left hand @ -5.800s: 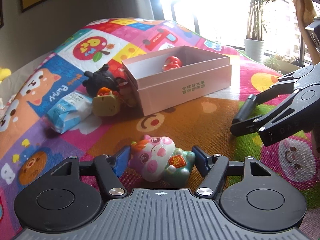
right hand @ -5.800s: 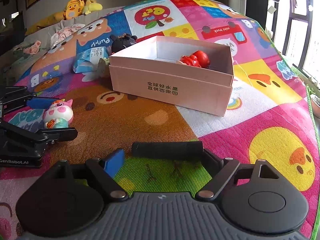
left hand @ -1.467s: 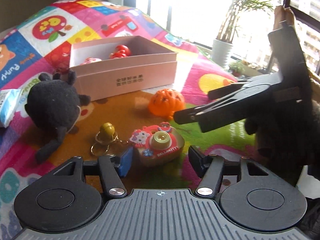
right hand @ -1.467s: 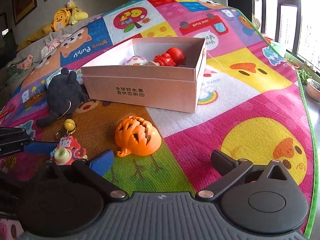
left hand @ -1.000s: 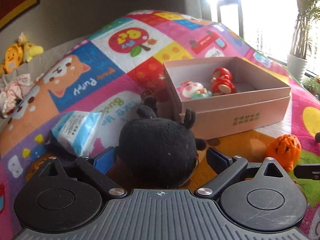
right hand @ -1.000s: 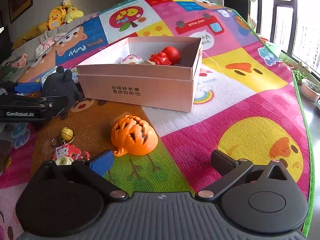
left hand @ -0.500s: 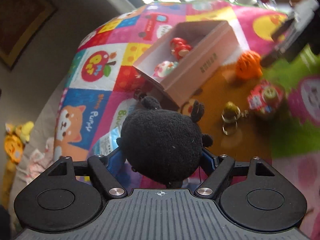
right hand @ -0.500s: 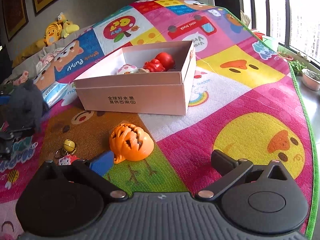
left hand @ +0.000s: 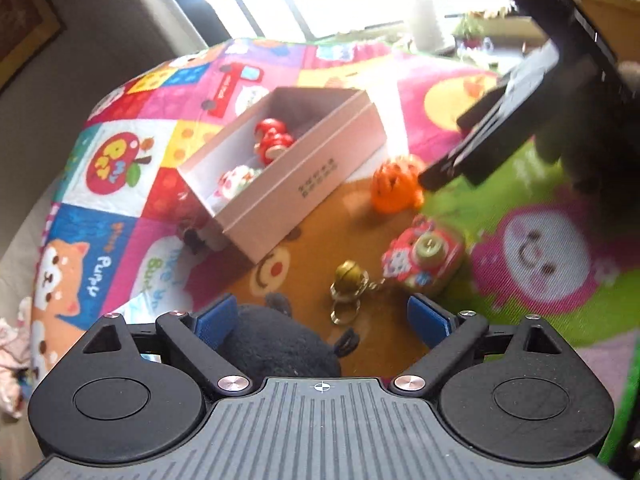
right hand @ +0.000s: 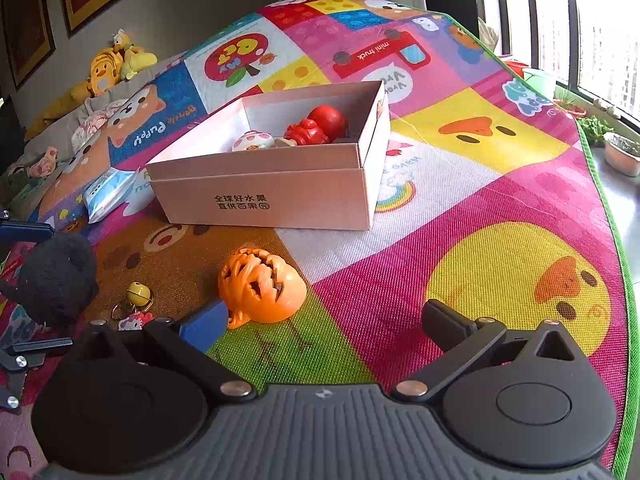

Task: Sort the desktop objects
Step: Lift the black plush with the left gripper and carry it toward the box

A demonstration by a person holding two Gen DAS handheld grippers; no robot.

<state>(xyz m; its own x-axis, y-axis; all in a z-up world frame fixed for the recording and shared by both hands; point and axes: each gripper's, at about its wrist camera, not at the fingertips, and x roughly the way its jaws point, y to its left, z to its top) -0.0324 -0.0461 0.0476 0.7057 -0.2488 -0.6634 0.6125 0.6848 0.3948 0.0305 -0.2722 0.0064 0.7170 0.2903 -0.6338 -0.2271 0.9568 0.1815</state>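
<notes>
Your left gripper [left hand: 322, 320] has just been opening, and the black plush [left hand: 276, 344] sags between its wide jaws against the left pad only. The box [left hand: 304, 188] lies far ahead, slightly left. Your right gripper [right hand: 324, 320] stands open and empty, the pumpkin [right hand: 260, 286] beside its left finger on the mat [right hand: 500, 208].

The pale pink rectangular cardboard box [right hand: 264, 196] looks matt and smooth. The woven colourful cartoon play mat [right hand: 460, 216] shows a coarse, ribbed weave. The orange hollow plastic pumpkin toy [right hand: 260, 288] is slightly glossy. The black fuzzy plush toy [right hand: 56, 276] looks soft and matt. The small brass-coloured metal bell [left hand: 347, 276] gleams. The red toy figure [right hand: 320, 124] in the box is shiny plastic.
</notes>
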